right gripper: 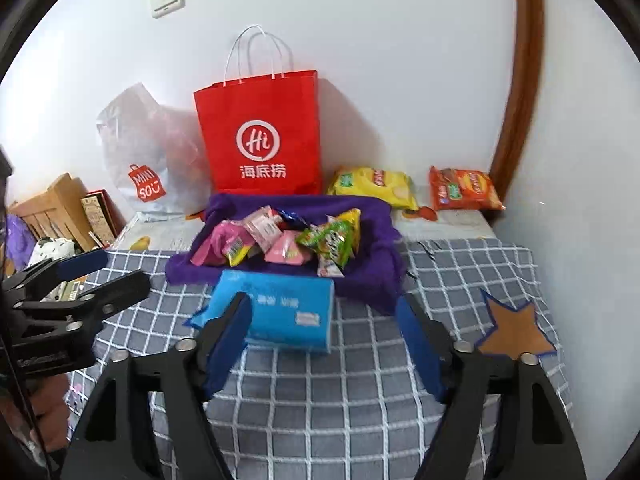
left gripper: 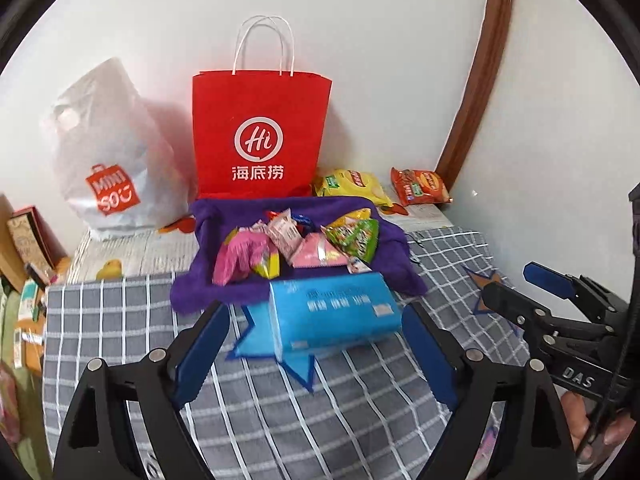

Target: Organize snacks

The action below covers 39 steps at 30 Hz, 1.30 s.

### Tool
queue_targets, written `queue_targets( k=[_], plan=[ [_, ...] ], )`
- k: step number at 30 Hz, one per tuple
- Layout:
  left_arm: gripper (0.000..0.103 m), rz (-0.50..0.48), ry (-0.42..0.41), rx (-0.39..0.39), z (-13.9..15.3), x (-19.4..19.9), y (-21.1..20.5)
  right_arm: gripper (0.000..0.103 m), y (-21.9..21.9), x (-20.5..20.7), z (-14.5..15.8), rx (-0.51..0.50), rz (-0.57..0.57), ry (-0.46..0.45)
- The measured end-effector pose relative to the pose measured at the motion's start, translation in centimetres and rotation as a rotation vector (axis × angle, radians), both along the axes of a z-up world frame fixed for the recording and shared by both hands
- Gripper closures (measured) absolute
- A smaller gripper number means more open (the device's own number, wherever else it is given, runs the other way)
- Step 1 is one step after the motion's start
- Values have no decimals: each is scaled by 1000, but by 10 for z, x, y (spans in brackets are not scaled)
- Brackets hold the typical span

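On purple cloth (left gripper: 394, 236), snack packets (left gripper: 304, 246) piled.

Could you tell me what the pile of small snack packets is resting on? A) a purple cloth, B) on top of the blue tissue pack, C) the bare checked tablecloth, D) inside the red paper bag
A: the small snack packets lie heaped on the purple cloth, in front of the red paper bag and behind the blue tissue pack.
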<state>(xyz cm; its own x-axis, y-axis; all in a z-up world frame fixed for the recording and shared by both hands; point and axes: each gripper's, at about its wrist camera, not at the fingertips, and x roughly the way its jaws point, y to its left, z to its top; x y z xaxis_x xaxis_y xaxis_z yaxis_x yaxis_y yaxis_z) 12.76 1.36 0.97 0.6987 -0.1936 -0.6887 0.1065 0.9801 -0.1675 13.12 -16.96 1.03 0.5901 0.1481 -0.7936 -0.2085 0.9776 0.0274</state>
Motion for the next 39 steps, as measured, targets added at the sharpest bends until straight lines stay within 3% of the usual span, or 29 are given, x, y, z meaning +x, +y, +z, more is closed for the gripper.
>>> queue_targets(
  k=[3,7,20,39],
  plan=[
    [14,10,-13,-2,0,-20,-3,12,-10,-18,0,18,-15,-13],
    [14,29,-41,26,1,-46,-10,8,-16,-41,2,10,-12,-38],
    [13,57,-62,30,1,-95,-20,7,-21,-87,7,2,-15,-43],
    [13,64,-69,57,6,-104,-22,7,-28,-101,12,22,-31,-56]
  ],
)
